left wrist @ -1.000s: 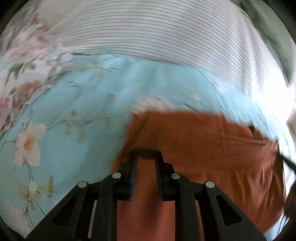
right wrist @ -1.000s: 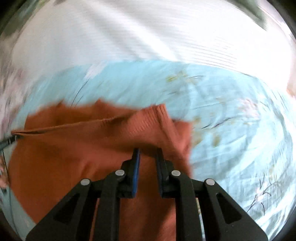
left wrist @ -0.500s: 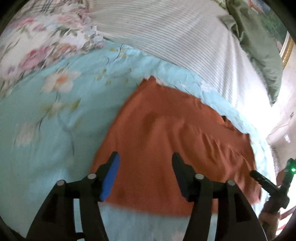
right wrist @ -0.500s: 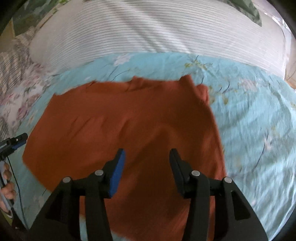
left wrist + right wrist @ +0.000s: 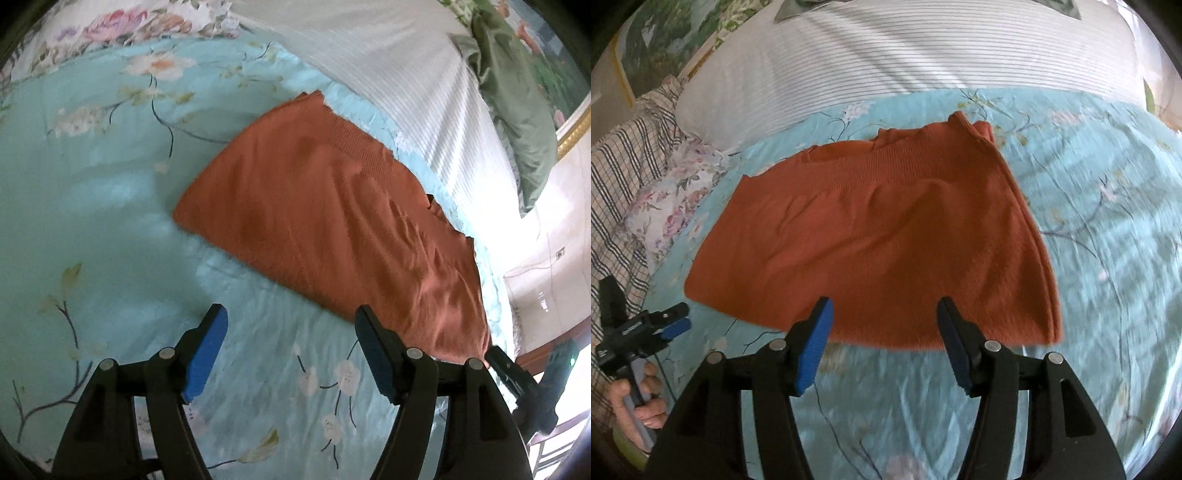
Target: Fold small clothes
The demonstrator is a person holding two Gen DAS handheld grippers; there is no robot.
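A rust-orange knit garment [image 5: 332, 221] lies folded and flat on a light blue floral bedspread [image 5: 92, 206]; it also shows in the right wrist view [image 5: 879, 243]. My left gripper [image 5: 291, 317] is open and empty, above the bedspread just short of the garment's near edge. My right gripper [image 5: 884, 310] is open and empty at the garment's near edge. The left gripper [image 5: 670, 323] shows at the left of the right wrist view, in a hand. The right gripper's tip [image 5: 506, 367] shows at the right of the left wrist view.
A white striped pillow [image 5: 905, 62] lies beyond the garment. A green cloth [image 5: 517, 96] lies at the far right in the left wrist view. A floral cushion [image 5: 672, 199] and a plaid cloth [image 5: 620, 173] lie to the left.
Both grippers, shut on the garment a second ago, have opened and let it go. Both have drawn back towards me; the garment now lies flat on the bedspread.
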